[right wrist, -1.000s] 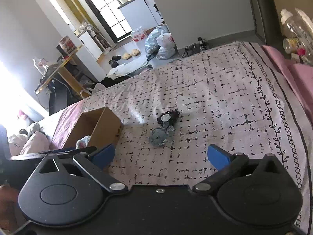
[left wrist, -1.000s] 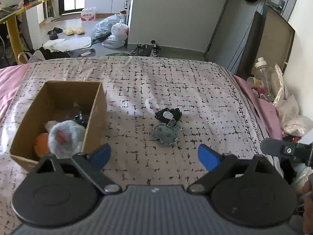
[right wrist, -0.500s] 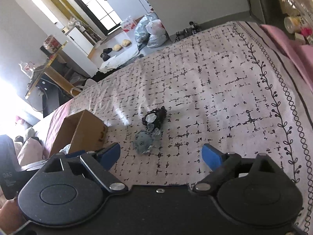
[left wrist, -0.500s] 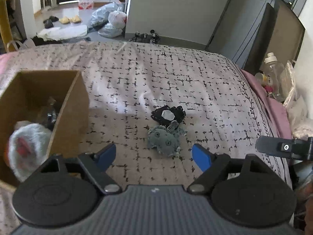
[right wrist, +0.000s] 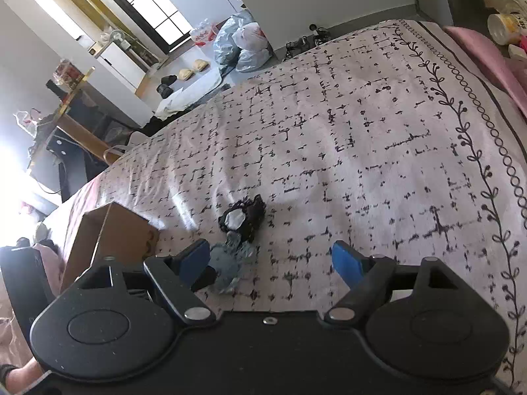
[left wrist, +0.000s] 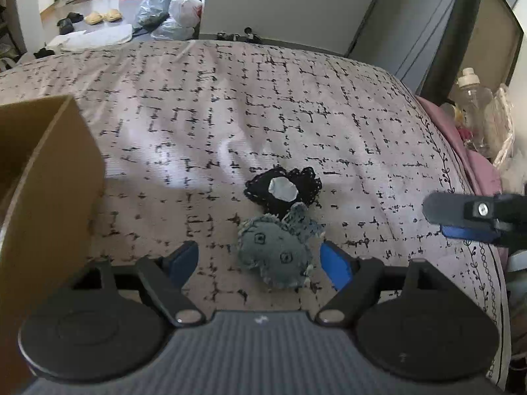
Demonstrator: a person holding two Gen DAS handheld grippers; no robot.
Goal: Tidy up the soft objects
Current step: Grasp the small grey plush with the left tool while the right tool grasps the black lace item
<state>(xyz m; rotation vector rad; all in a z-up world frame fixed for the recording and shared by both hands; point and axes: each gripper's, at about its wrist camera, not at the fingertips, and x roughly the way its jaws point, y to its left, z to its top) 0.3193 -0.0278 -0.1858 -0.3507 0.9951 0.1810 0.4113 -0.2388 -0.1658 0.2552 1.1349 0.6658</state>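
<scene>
A grey plush toy point(left wrist: 276, 250) lies on the bed, touching a black crocheted toy with a white patch point(left wrist: 284, 188) just behind it. My left gripper point(left wrist: 260, 261) is open, with the grey plush between its blue fingertips. A cardboard box point(left wrist: 42, 177) stands at the left. In the right wrist view the grey plush point(right wrist: 230, 265), black toy point(right wrist: 243, 219) and box point(right wrist: 108, 233) show again. My right gripper point(right wrist: 271, 260) is open and empty, to the right of the toys.
The bed has a pale cover with black marks point(left wrist: 263, 105). A plastic bottle point(left wrist: 471, 98) and clutter stand beside the bed at the right. Bags point(left wrist: 174, 13) and slippers lie on the floor beyond the bed. The right gripper's finger point(left wrist: 461, 212) shows at the right edge.
My left gripper has moved forward and down, from beside the box until the grey plush lies between its fingers. My right gripper has also come closer to the toys.
</scene>
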